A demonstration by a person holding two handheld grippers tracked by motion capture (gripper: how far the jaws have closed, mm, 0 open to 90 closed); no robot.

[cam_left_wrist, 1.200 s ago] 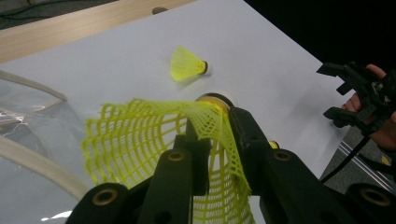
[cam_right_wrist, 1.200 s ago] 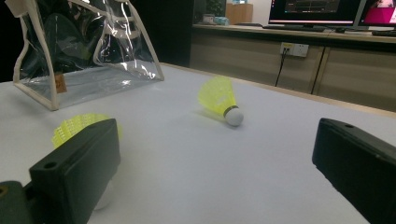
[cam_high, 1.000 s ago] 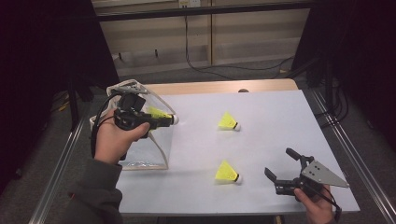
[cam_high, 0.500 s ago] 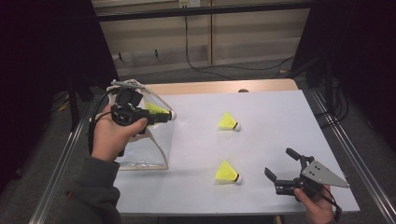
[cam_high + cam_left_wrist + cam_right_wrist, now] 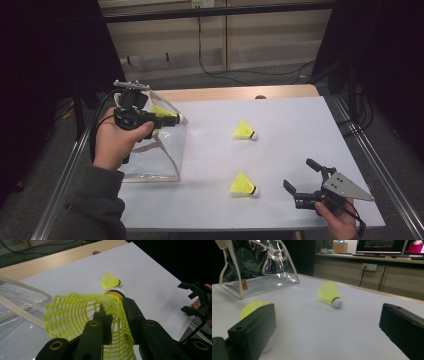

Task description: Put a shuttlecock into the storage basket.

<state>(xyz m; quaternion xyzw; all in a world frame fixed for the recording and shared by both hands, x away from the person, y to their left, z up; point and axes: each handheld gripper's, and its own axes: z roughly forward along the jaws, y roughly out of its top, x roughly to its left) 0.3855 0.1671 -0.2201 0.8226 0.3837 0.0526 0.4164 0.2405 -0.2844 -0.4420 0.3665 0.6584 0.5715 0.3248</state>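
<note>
Pinching a yellow shuttlecock (image 5: 85,317) by its mesh skirt, the left hand-held gripper (image 5: 170,119) has its jaws nearly shut, one inside the cone and one outside, so the skirt wall buckles between them. My read: gripping the skirt, not the cork, leaves the cork end free to lead into the bag. The shuttlecock's long axis runs roughly level, in line with the jaws; the cork points away from the hand toward the table's middle, skirt mouth back toward the hand. It hangs above the open top of the clear bag (image 5: 160,160), which stands on the left part of the white table (image 5: 300,130), handles up, mouth open, likely set that way to take a drop from above. Two more shuttlecocks lie on their sides well apart on the sheet: the far one (image 5: 244,131) and the near one (image 5: 243,185), each with its cork to the right in the high view. Right hand-held gripper (image 5: 302,180) sits low at the near right corner, jaws wide, empty, aimed leftward at the near one, probably staged for the next pick.
</note>
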